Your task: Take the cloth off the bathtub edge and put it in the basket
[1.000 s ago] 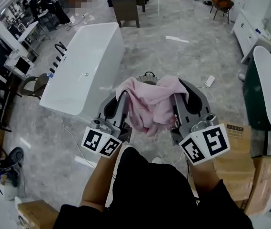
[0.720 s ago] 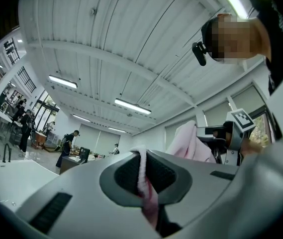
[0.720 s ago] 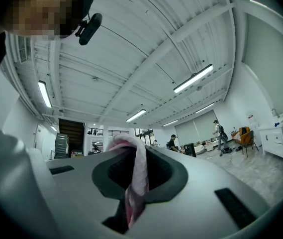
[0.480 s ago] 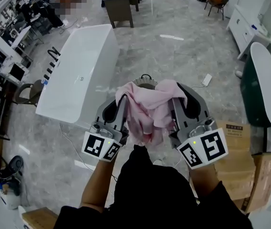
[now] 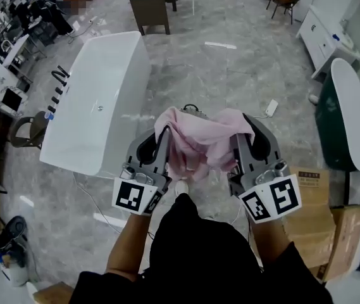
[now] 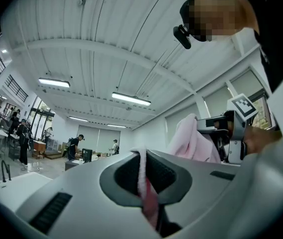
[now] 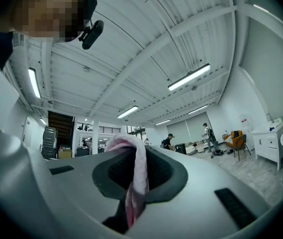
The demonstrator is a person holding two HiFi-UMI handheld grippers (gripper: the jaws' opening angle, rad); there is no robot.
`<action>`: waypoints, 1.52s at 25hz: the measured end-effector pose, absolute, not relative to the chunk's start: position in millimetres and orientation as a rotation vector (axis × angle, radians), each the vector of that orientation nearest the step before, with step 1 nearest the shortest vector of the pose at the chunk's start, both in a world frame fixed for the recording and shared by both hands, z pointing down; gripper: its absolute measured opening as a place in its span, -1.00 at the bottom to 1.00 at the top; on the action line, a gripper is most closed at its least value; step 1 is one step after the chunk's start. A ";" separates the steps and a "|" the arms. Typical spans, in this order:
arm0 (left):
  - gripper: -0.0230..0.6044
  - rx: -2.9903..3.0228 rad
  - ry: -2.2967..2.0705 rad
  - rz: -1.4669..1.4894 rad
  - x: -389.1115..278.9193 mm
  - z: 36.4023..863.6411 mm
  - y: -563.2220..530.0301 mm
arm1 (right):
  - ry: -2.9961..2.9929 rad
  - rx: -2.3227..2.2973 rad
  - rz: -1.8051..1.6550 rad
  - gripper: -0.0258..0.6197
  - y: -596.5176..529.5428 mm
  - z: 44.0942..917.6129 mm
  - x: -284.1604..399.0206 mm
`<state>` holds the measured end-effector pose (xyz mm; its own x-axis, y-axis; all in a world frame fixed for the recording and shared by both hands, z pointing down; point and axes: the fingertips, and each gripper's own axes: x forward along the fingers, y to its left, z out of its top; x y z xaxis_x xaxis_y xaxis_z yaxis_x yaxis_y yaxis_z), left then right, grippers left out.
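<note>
1. Currently we hold the pink cloth (image 5: 202, 145) up between both grippers, above the marbled floor (image 5: 230, 62) and well apart from the white bathtub (image 5: 97, 106).
2. We see it soft, fleecy and crumpled, sagging in loose folds.
3. Our left gripper (image 5: 162, 135) pinches one edge; our right gripper (image 5: 240, 132) pinches another.

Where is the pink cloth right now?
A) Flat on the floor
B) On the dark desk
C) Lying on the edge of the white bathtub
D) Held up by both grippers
D: the pink cloth is pinched in the left gripper and the right gripper, hanging between them, clear of the white bathtub.
</note>
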<state>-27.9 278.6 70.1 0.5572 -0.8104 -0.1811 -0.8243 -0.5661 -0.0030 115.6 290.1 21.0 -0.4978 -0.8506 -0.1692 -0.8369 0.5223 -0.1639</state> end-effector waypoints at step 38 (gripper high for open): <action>-0.86 -2.768 1.257 0.392 -91.5 19.3 27.4 | 2.502 -1.793 0.134 -0.78 44.6 31.2 52.1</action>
